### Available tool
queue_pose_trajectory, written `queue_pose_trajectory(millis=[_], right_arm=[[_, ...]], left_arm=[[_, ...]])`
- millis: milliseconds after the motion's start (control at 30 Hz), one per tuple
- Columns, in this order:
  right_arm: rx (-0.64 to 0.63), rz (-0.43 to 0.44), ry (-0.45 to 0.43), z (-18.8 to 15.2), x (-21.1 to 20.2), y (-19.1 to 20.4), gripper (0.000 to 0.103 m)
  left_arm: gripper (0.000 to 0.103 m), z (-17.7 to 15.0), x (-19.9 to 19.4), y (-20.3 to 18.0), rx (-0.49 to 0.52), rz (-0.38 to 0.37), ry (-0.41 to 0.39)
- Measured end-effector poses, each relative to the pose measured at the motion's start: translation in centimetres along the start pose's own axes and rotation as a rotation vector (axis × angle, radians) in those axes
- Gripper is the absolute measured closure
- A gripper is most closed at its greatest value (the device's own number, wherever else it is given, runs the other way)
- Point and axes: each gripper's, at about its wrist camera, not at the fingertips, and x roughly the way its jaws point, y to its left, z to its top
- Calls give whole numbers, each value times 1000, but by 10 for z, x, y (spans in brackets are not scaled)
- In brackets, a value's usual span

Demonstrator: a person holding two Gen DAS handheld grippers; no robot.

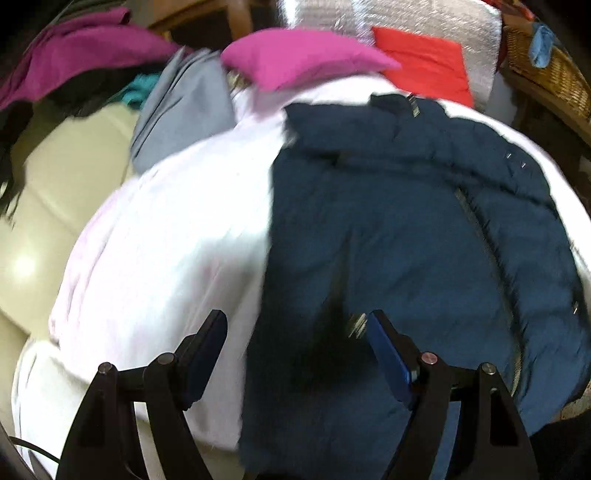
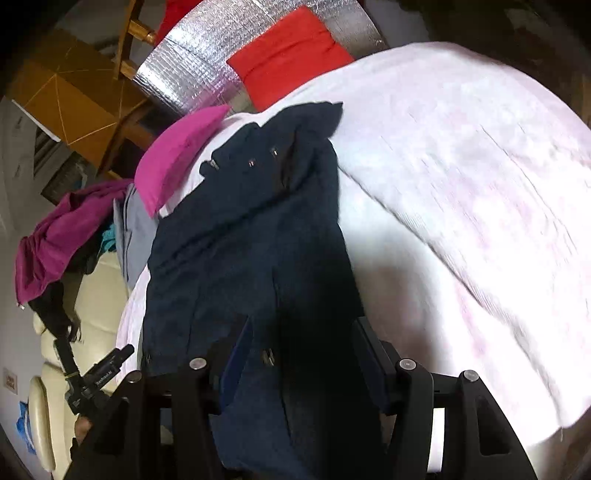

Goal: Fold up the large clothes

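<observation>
A: What lies at the far left of the room?

B: In the left wrist view a magenta garment is heaped over a cream sofa, with something black and a scrap of teal cloth under it. Next to that a grey garment hangs off the edge of the bed.

A: And the surface itself?

B: A pale pink-white bedspread covers the whole bed, smooth and bright under the light. At its head lies a pink pillow, then a red pillow, both in front of a silver quilted foil sheet. At the far right stands a wicker basket.

A: Where is the clothing to be folded?

B: The navy padded jacket lies spread on the bedspread, right of centre in the left wrist view, its collar toward the pillows and its zip running down the middle.

A: The tongs?

B: The left gripper stands with fingers apart over the jacket's near edge, clamped on nothing. The right gripper is also parted above the jacket's hem; the cloth looks loose between the fingers, though shadow and blur make that hard to judge.

A: Anything else in the right wrist view?

B: A wooden chair and a yellow-brown board beyond the bed.
</observation>
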Motion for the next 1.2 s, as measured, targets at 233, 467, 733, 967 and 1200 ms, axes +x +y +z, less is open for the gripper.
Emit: queue_pose_trajectory(millis=[233, 467, 733, 967, 1200], right_arm=[[13, 61, 14, -8, -8, -9, 44], [32, 50, 87, -15, 9, -19, 44], [24, 68, 235, -32, 39, -20, 44], [-76, 171, 227, -44, 30, -2, 51], [-101, 80, 297, -54, 46, -4, 51]], left_arm=[[24, -17, -7, 15, -81, -62, 52], [24, -35, 2, 27, -138, -70, 162], [24, -39, 26, 31, -201, -170, 276], [59, -38, 29, 40, -241, -265, 269], [37, -37, 47, 42, -260, -278, 349]])
